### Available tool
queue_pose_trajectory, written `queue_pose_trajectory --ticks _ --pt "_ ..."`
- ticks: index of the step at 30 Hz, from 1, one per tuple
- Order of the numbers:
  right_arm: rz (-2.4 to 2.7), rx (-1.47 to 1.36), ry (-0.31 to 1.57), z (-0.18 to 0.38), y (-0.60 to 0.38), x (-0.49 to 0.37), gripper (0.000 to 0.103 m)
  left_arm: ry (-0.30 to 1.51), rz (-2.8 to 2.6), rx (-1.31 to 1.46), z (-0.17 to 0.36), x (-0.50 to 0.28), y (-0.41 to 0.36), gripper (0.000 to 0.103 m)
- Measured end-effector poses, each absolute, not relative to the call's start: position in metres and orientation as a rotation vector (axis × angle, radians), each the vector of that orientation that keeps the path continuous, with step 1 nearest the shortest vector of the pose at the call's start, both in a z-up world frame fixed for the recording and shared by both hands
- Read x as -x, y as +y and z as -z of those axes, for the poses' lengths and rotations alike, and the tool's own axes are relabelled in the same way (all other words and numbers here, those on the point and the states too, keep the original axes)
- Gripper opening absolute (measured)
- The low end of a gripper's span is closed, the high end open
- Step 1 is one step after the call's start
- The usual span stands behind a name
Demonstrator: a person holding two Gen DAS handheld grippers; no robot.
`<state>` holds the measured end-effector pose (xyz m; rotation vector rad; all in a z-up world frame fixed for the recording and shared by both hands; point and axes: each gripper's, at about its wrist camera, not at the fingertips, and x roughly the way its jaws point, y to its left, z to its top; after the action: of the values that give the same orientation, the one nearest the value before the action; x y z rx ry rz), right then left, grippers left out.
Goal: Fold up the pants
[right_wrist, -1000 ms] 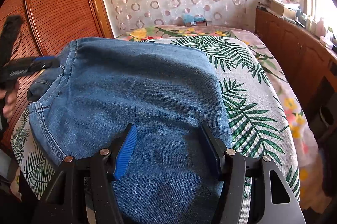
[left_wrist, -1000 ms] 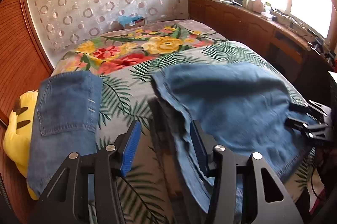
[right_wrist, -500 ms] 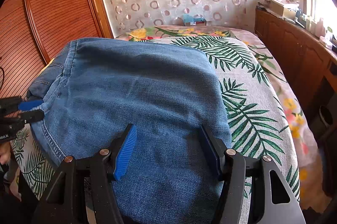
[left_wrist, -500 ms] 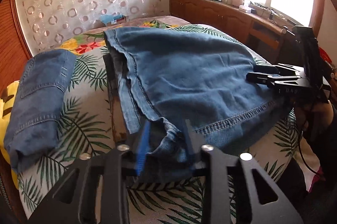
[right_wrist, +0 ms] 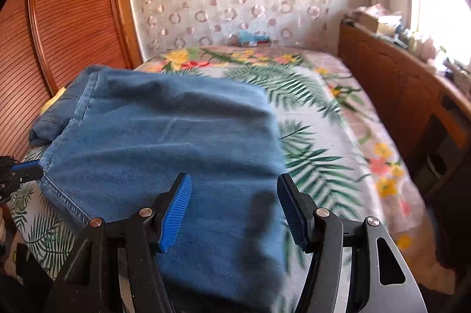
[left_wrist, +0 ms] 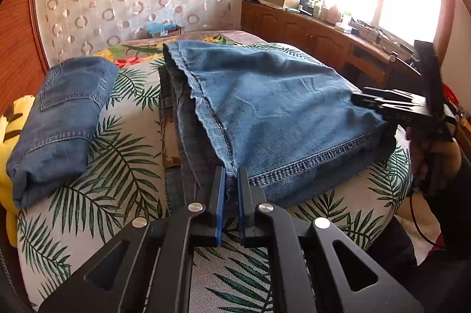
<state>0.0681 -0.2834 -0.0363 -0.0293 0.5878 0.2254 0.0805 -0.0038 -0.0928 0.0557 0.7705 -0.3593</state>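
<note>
Denim fills both my views: a second, already folded pair (left_wrist: pixel 63 118) lies at nine o'clock on the bed (left_wrist: pixel 126 154), apart from the pants (left_wrist: pixel 273 107) I am folding, which lie across the palm-leaf bedspread at the centre. My left gripper (left_wrist: pixel 231 189) has its jaws clenched on the near corner of the pants, where the stitched hem meets the side seam, at six o'clock in its view. At three o'clock there, my right gripper (left_wrist: pixel 391 104) reaches over the far corner of the hem. In its own view the right gripper (right_wrist: pixel 234 210) has its jaws released, spread above the blue cloth (right_wrist: pixel 164 142) without pinching it.
</note>
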Motion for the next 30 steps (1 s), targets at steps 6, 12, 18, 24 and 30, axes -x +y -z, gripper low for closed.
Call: queue_pose_trajectory --ticks 6,12,18,24,30 --pt "-0.190 0.027 0.592 0.034 -0.301 -0.053 0.063 0.774 0.347 -0.043 0.089 -0.081 -0.005 0.011" --pt "-0.198 0.014 0.625 0.039 -0.307 -0.046 0.063 0.753 0.311 -0.039 0.082 -0.081 -0.006 0.050" --pt "-0.200 0.005 0.622 0.036 -0.308 -0.041 0.063 0.731 0.326 -0.061 0.075 -0.085 -0.022 0.081" --pt "-0.203 -0.005 0.625 0.040 -0.310 -0.040 0.063 0.738 0.356 -0.076 0.075 -0.099 -0.044 0.081" --pt "-0.213 -0.033 0.642 0.046 -0.313 -0.041 0.063 0.753 0.375 -0.102 0.079 -0.112 -0.064 0.081"
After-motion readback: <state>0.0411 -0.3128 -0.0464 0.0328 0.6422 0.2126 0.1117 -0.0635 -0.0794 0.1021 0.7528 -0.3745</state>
